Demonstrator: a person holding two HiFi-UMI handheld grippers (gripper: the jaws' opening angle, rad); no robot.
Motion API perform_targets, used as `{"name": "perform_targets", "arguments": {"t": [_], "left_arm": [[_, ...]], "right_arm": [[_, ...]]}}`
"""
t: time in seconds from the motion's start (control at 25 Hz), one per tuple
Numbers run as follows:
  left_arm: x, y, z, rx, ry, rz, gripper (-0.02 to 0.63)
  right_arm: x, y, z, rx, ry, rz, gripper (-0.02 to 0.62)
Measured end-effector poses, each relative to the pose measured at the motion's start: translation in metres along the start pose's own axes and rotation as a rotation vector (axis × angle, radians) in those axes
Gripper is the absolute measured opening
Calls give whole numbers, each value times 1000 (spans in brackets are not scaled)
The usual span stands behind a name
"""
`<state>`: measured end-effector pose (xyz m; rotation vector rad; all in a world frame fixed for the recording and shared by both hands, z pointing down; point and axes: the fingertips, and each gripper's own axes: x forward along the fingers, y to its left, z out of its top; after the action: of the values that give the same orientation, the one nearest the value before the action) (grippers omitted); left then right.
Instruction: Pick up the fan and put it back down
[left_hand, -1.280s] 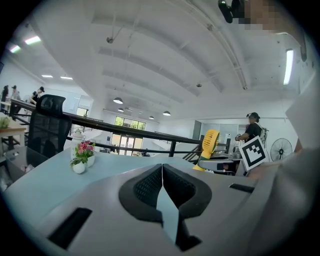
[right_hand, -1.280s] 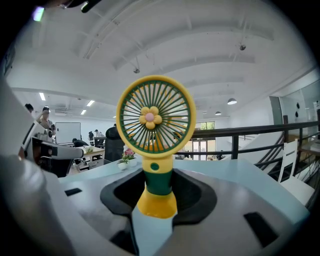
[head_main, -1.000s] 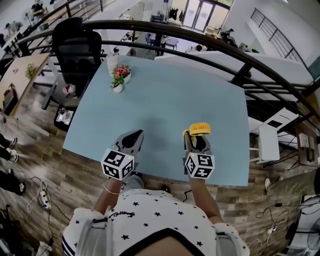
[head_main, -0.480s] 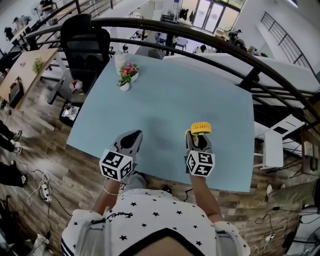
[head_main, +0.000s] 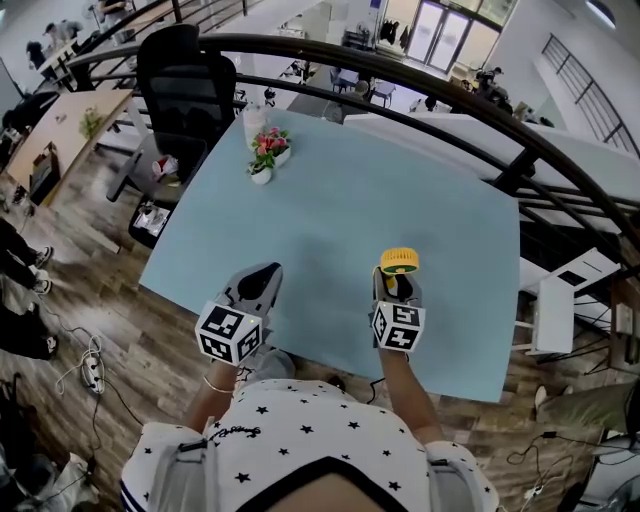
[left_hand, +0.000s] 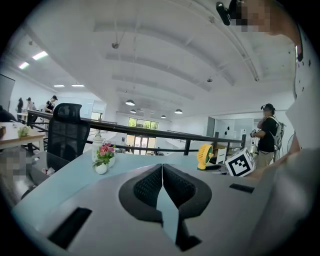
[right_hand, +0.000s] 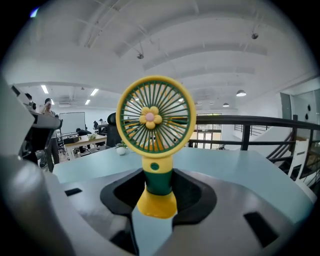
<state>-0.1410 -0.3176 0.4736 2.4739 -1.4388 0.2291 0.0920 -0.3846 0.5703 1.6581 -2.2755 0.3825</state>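
A small yellow and green fan (right_hand: 155, 150) stands upright between the jaws of my right gripper (right_hand: 159, 182), which is shut on its green stem. From the head view the fan (head_main: 399, 261) shows as a yellow ring just ahead of the right gripper (head_main: 398, 285), over the near right part of the light blue table (head_main: 350, 200). I cannot tell whether its yellow base touches the table. My left gripper (head_main: 262, 280) hovers over the near left part of the table. Its jaws (left_hand: 162, 167) are shut with nothing between them. The fan (left_hand: 204, 156) is off to its right.
A small pot of pink flowers (head_main: 266, 155) and a white jar (head_main: 254, 120) stand at the table's far left. A black office chair (head_main: 190, 90) is beyond that corner. A dark railing (head_main: 450, 100) curves behind the table. The near table edge lies just under both grippers.
My right gripper, with the fan in it, has sunk a little toward the table. The left gripper has kept about the same place. The head camera has shifted slightly.
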Motion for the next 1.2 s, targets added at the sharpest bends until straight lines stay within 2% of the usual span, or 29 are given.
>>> {"name": "perform_targets", "arguments": {"t": [0.52,0.88,1.2], "left_arm": [[-4,16,-4,-13,7,85,29],[-3,17,-8,-22,15,101,29],[-4,14,-12,-23,24,108,29]], "right_arm": [[42,-2,-36,-20,90,28,169],[57,-6,-59,-20,142,14,169],[63,-13,-79,22,174,-9,169]]}}
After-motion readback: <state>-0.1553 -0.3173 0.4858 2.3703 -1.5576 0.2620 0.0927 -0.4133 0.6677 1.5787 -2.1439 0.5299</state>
